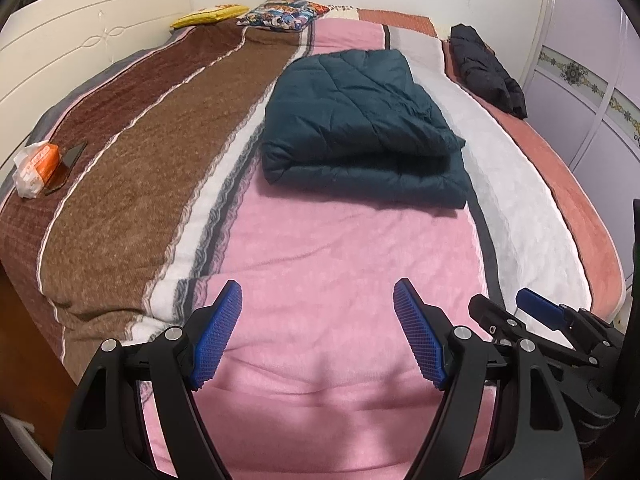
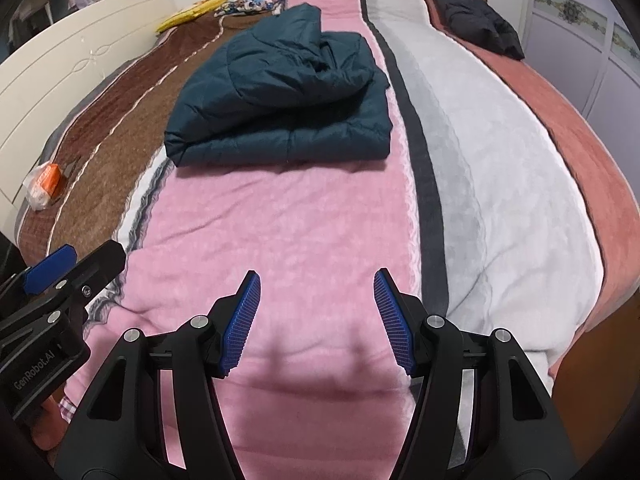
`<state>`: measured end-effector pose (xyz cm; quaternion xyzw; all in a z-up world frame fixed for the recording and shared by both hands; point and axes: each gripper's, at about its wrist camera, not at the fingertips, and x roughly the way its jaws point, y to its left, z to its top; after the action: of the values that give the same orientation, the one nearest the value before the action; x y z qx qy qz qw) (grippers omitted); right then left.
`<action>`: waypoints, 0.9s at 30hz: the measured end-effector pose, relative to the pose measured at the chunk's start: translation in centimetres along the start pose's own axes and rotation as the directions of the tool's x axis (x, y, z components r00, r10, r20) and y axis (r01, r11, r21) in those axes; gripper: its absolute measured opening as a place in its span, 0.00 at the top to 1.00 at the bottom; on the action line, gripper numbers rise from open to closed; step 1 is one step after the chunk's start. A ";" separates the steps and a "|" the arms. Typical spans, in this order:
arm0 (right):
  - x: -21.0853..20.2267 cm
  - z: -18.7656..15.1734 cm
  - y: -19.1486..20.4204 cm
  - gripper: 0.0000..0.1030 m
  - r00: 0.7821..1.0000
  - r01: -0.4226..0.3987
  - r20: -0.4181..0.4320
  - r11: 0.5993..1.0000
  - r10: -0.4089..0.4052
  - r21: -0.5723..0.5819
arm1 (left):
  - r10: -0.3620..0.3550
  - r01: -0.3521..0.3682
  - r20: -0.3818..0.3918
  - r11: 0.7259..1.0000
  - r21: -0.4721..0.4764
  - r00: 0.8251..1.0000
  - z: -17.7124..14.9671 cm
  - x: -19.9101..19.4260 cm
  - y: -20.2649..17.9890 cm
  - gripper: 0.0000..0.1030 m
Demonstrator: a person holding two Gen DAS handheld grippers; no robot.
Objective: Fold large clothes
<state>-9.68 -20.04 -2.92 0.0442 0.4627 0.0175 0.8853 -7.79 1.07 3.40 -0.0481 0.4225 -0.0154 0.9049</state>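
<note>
the teal jacket (image 1: 360,120) is puffy stitched cloth with a soft, slightly shiny look. the blanket (image 1: 328,248) under it is fuzzy matt cloth, rougher on the brown stripes. the left gripper (image 1: 318,336) and right gripper (image 2: 318,320) are matt black plastic with shiny metal pins; their blue pads (image 1: 220,332) look bumpy and ribbed. the headboard (image 1: 80,52) is smooth and glossy cream. the bag (image 1: 34,168) is crinkly thin plastic.

Both wrist views face along the bed (image 1: 320,240), side by side
</note>
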 end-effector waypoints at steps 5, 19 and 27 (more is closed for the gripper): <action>0.3 -0.4 -0.7 0.42 1.000 0.010 -0.026 0.999 -0.009 0.035 | 0.001 -0.001 -0.024 1.000 0.022 1.000 -0.3 0.4 -0.7 0.28; 0.5 -1.0 -1.0 0.42 0.999 0.036 -0.034 0.999 -0.035 0.039 | 0.010 -0.009 -0.076 1.000 0.013 0.997 -0.7 1.8 -0.2 0.30; 0.7 -0.9 -0.8 0.42 0.999 0.031 -0.029 0.999 -0.031 0.024 | 0.020 -0.020 -0.079 1.000 -0.007 0.997 -0.7 1.9 0.3 0.30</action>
<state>-10.03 -20.72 -4.05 0.0474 0.4760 -0.0012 0.8782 -7.09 1.17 1.44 -0.0466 0.4585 -0.0067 0.8874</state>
